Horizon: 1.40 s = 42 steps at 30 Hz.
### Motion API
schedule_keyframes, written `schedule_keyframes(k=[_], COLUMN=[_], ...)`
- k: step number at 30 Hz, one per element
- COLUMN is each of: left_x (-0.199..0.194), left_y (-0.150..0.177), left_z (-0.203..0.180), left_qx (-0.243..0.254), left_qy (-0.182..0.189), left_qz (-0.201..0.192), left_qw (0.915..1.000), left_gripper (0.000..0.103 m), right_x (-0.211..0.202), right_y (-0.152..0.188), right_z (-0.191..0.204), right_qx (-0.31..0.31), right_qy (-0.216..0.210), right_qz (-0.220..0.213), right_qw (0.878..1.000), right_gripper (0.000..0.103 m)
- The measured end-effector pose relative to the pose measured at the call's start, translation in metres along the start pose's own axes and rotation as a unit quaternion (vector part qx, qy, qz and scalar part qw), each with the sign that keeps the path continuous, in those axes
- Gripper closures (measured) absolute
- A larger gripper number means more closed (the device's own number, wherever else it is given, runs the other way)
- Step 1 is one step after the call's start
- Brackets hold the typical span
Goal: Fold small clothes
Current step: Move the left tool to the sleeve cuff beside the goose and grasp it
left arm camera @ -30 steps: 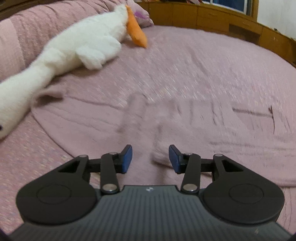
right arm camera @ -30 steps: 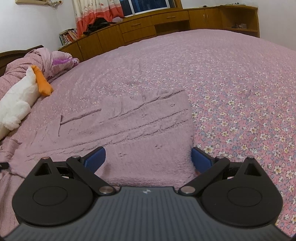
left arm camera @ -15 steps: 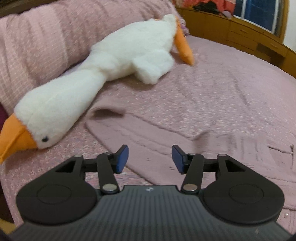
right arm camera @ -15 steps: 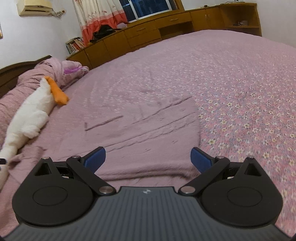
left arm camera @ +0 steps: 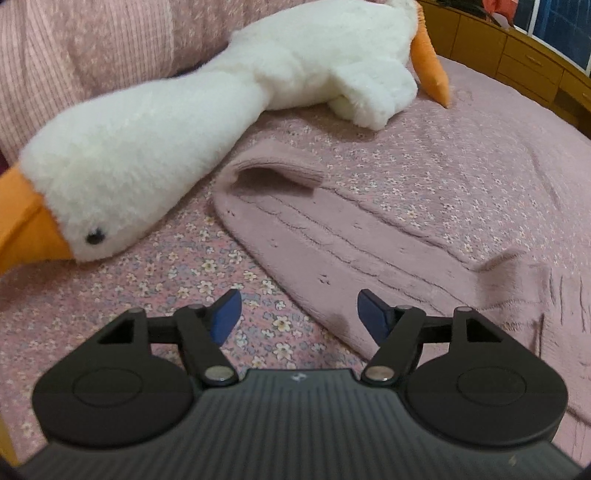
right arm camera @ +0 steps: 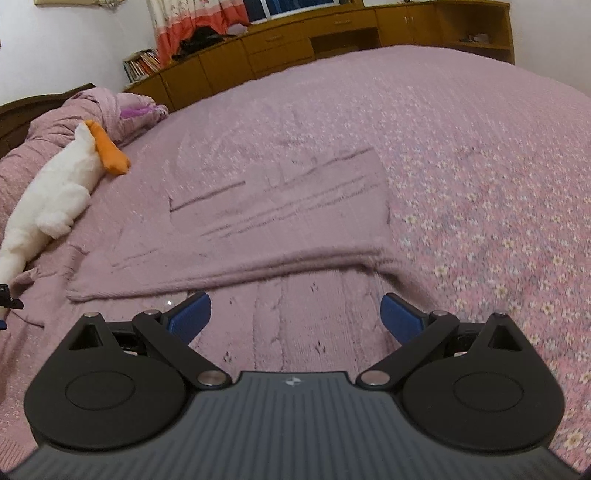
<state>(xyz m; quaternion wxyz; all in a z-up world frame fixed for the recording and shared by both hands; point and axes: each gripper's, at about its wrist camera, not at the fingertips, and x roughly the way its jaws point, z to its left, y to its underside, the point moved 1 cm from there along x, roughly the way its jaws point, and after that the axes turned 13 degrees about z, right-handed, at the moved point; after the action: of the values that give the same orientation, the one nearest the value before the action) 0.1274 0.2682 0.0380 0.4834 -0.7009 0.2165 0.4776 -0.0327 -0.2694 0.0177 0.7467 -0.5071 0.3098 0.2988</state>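
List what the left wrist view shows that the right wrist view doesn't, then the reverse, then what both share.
Only the left wrist view: the plush goose's head with its dark eye and orange beak, and the sweater's open sleeve cuff. The left tool is opening, with nothing gripped.

Only the right wrist view: the wooden cabinets, the curtain, a row of books, and the right tool open above the sweater's lower part.

Both: the pink knit sweater, the floral bedspread and the goose's white body.
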Motion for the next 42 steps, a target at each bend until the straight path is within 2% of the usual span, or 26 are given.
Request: schedule_keyframes(k=[4, 9, 13, 15, 17, 26, 30, 37, 42], left_x=[0.010, 0.021, 0.032, 0.033, 0.035, 0.044, 0.050, 0.041, 0.044], left_y=[-0.009, -0.019, -0.023, -0.024, -0.024, -0.028, -0.031, -0.019, -0.023], left_z=[0.005, 0.008, 0.015, 0.014, 0.012, -0.003, -0.012, 0.008, 0.012], left_qx=[-0.005, -0.020, -0.045, -0.039, -0.034, -0.021, -0.005, -0.059, -0.065], left_qy=[0.012, -0.011, 0.001, 0.004, 0.011, 0.008, -0.019, -0.031, -0.036], left_qz=[0.003, -0.002, 0.003, -0.003, -0.008, -0.027, -0.031, -0.042, -0.039], left_qw=[0.9999, 0.9997, 0.9990, 0.9992, 0.9993, 0.9994, 0.9993, 0.9969, 0.9965], left_gripper=[0.032, 0.032, 0.032, 0.029, 0.021, 0.018, 0.017, 0.017, 0.018], right_x=[0.005, 0.011, 0.017, 0.019, 0.021, 0.029, 0.031, 0.033, 0.034], right_y=[0.002, 0.002, 0.002, 0.002, 0.002, 0.005, 0.005, 0.005, 0.006], right_z=[0.000, -0.002, -0.004, -0.006, -0.007, -0.004, -0.004, -0.005, -0.006], right_qx=[0.002, 0.000, 0.002, 0.004, 0.004, -0.009, -0.011, -0.016, -0.012], right_qy=[0.010, 0.009, 0.012, 0.014, 0.016, 0.021, 0.022, 0.022, 0.019], right_qz=[0.000, 0.009, 0.014, 0.015, 0.016, 0.011, 0.009, 0.006, -0.002], right_qw=[1.000, 1.000, 1.000, 1.000, 1.000, 1.000, 1.000, 1.000, 1.000], right_gripper=[0.002, 0.002, 0.002, 0.002, 0.002, 0.001, 0.001, 0.000, 0.000])
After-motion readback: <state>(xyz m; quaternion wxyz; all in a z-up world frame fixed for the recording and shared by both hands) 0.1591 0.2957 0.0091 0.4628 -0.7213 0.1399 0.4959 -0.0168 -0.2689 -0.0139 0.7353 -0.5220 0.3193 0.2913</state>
